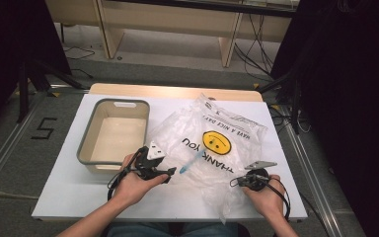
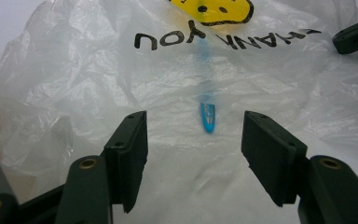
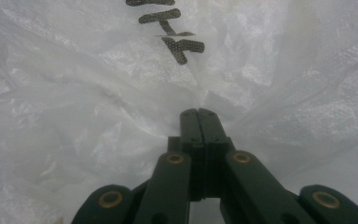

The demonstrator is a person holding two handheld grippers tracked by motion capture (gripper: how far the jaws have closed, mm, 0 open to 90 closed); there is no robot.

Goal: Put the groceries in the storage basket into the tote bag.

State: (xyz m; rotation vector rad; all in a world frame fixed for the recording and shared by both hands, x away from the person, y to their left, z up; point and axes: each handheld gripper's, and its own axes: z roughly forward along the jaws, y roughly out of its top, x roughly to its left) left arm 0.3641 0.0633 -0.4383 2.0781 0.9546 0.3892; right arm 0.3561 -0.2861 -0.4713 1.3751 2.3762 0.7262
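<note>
Left tool [image 2: 193,140]: jaws spread wide, blue pen [image 2: 208,117] just ahead between them, inside the plastic bag [image 2: 98,79].
Right tool [image 3: 199,113]: clamped on the bag's edge.

White bench [image 1: 69,195] w/ pale wood edge at far side, on grey carpet floor [image 1: 177,74]. Black "5" [image 1: 44,127] marked on floor left of it. Light wood furniture [image 1: 168,19] behind, cables [image 1: 251,54] trailing under. Dark drapes [image 1: 355,98] both sides.
</note>
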